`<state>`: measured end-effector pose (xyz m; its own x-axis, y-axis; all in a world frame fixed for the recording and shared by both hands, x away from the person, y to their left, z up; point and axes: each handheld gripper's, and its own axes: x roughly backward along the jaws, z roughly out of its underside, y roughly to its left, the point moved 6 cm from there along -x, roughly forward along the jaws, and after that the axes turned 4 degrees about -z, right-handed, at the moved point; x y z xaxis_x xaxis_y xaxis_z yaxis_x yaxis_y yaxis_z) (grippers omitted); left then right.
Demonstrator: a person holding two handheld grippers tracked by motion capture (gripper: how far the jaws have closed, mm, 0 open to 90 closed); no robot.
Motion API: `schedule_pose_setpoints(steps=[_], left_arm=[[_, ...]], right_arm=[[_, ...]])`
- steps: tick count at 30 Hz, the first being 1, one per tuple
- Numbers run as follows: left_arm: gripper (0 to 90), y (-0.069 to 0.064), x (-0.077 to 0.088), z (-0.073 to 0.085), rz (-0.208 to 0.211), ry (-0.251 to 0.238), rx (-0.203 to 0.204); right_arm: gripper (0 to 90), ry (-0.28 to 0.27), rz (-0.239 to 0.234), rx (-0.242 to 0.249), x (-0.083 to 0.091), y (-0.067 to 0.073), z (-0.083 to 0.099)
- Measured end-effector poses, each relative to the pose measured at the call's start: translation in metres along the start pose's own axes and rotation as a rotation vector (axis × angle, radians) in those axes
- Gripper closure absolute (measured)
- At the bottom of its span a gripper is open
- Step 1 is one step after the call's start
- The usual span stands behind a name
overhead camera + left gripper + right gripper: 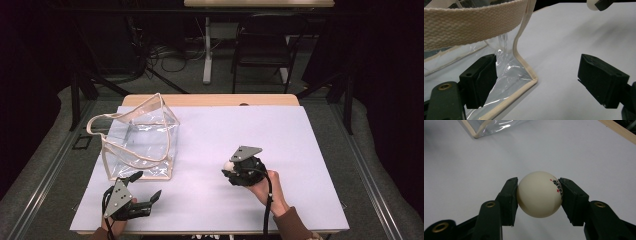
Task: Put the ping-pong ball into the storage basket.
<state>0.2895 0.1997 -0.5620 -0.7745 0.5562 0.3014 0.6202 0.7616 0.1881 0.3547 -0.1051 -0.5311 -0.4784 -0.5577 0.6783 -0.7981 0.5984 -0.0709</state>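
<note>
A white ping-pong ball (539, 194) with black and red print is clamped between the jaws of my right gripper (538, 197), held just above the white sheet. From above, that gripper (229, 169) sits right of centre with the ball (228, 165) at its tip. A clear plastic tote bag (141, 137) with beige trim and a beige handle (95, 124) stands at the left. My left gripper (147, 186) is open near the front left, its jaws straddling the bag's near corner (530, 78). The woven strap (471, 22) crosses the top of the left gripper view.
A white sheet (280, 135) covers the wooden table (210, 100). Behind the table stand a dark chair (262, 47) and a white table leg (207, 50), with cables on the floor. Dark curtains close in both sides.
</note>
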Motion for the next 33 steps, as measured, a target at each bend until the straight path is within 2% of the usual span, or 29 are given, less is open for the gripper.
schedule_pose_setpoints(steps=[26,33], left_arm=[[15.8,0.001,-0.001,0.001,-0.007,0.006,0.006],[15.8,0.002,-0.001,0.001,-0.011,0.004,0.003]], right_arm=[[50.7,-0.013,0.01,-0.016,0.007,-0.005,-0.002],[50.7,-0.01,0.028,0.006,0.013,-0.006,-0.008]])
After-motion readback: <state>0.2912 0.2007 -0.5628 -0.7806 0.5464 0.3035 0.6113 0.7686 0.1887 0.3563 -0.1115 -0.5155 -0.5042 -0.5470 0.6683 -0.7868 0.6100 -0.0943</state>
